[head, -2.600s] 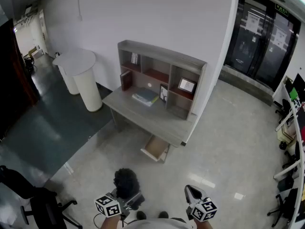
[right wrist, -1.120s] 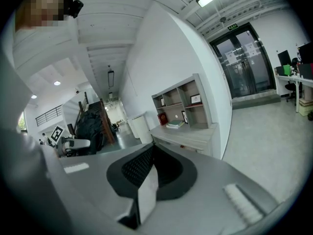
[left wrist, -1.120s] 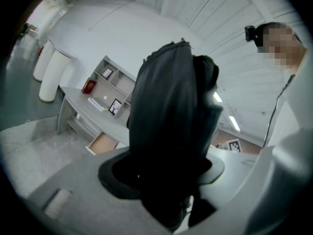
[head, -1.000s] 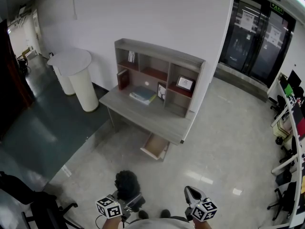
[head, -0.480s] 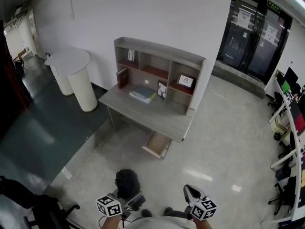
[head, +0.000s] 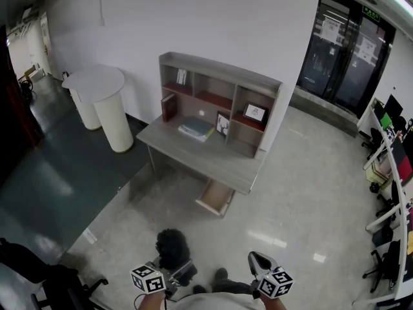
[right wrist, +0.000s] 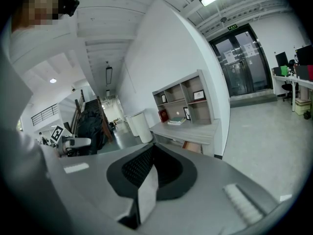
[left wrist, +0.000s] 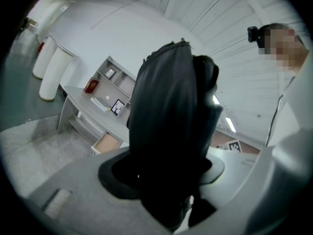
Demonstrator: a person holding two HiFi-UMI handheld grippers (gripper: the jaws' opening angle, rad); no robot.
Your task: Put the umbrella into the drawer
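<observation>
Glossy floor (head: 303,192), open drawer (head: 215,197), left tongs (head: 175,268) gripping umbrella (head: 171,245)

Hand-held gripper (right wrist: 150,161), jaws together, empty

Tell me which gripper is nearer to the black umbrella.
Left. The left gripper is closed on the folded umbrella itself; the right gripper holds nothing and sits apart, off to the umbrella's right in the head view.

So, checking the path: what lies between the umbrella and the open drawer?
Only bare floor, by the head view, between umbrella and drawer.
</observation>
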